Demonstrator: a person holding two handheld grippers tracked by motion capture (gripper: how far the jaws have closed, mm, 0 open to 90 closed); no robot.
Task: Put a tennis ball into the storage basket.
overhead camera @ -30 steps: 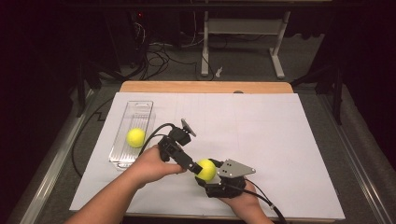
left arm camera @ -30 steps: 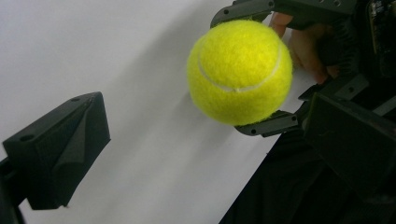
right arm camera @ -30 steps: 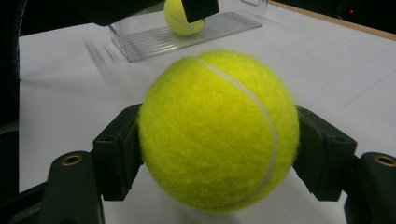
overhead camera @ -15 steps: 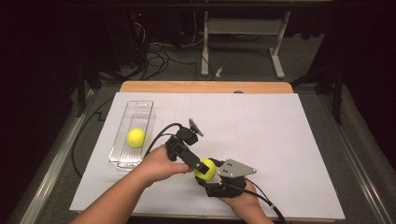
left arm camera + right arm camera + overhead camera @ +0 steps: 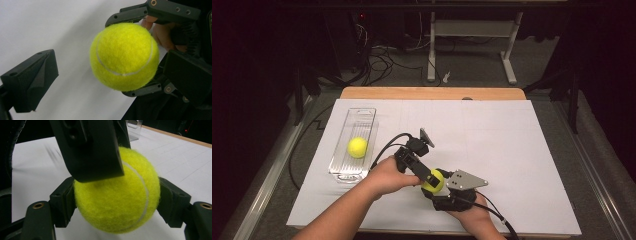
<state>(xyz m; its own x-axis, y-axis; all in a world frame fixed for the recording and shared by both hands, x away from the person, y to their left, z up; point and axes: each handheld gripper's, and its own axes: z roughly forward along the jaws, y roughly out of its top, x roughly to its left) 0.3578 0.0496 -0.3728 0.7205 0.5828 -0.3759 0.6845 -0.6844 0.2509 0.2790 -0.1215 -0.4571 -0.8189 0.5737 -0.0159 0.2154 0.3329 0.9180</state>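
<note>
- Tennis ball sits near the front edge of the table, a little left of the middle, raised between the two grippers.
- The right gripper is clamped on this ball: in the right gripper view its two black pads press on the left and right sides of the ball.
- The left gripper comes to the same ball from the left. Its jaws stand apart. In the left gripper view one jaw is well away from the ball, and the other jaw is beside it, but I cannot tell if that one touches.
- In the right gripper view a jaw of the left gripper lies over the top of the ball.
- A second tennis ball lies in a clear plastic tray at the left side of the table, well apart from the grippers.
- White paper covers the table under everything.
</note>
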